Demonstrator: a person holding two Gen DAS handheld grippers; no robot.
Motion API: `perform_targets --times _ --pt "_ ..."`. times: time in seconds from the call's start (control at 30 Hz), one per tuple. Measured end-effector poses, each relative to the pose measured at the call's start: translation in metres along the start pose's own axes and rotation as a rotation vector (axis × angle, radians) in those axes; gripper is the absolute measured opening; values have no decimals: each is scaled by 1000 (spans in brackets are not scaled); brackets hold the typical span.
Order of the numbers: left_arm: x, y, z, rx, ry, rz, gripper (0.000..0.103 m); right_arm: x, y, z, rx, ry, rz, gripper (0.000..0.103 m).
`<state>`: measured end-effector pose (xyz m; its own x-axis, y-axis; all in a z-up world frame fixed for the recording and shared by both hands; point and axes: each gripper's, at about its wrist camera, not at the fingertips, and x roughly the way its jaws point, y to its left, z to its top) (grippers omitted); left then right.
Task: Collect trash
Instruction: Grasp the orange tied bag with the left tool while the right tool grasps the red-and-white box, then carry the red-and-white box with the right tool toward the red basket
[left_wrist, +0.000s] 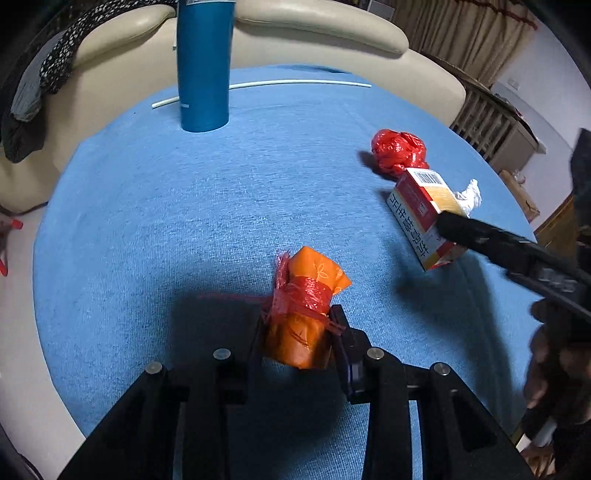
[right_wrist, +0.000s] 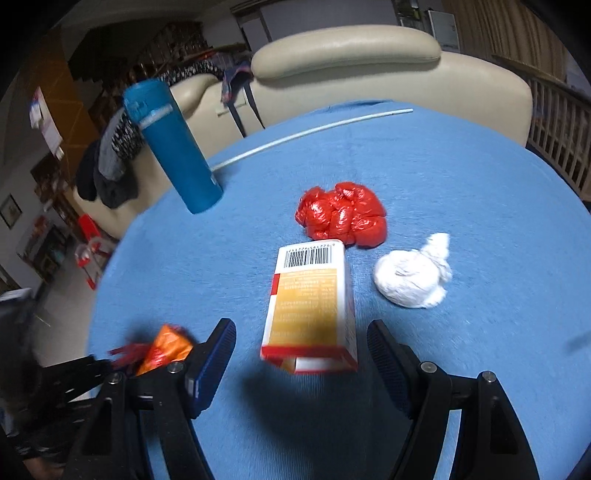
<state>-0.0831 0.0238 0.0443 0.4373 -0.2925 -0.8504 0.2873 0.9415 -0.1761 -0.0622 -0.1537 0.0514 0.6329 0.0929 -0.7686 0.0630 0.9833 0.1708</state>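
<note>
Left wrist: left claw (left_wrist: 297, 332) clamps orange wrapper (left_wrist: 304, 314); right claw (right_wrist: 301, 354) gapes around box (right_wrist: 312, 306).

A cream sofa (right_wrist: 369, 74) stands behind the blue-clothed table (left_wrist: 184, 203).

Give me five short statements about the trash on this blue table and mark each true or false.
1. The left gripper grips the orange packet. True.
2. The right gripper is clamped on the carton. False: its jaws stand open either side, not touching.
3. The red bag lies beyond the carton. True.
4. The blue bottle lies on its side. False: it stands upright.
5. The white wad sits inside the carton. False: it lies beside it.
</note>
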Motion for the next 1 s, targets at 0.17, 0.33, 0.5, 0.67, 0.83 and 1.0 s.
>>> perform_targets --times 0.17,0.33,0.5,0.67,0.83,1.0 --pt "0 -1 -1 2 -6 16 36 23 -8 -2 13 46 -32 49" --pt "-2 -1 -3 -19 -3 22 36 9 -18 0 39 28 -19 48" --pt "-8 -5 -9 -33 -1 26 35 -20 -26 -3 64 -11 -13 48" --pt "-18 -14 -15 -28 -13 24 35 -39 -35 -18 79 -25 -16 48" --pt "-28 -26 -23 -11 -32 23 35 -54 -43 -31 100 -39 -28 48" --pt "-35 -36 -31 1 -41 18 35 -74 -54 -48 124 -63 -36 48"
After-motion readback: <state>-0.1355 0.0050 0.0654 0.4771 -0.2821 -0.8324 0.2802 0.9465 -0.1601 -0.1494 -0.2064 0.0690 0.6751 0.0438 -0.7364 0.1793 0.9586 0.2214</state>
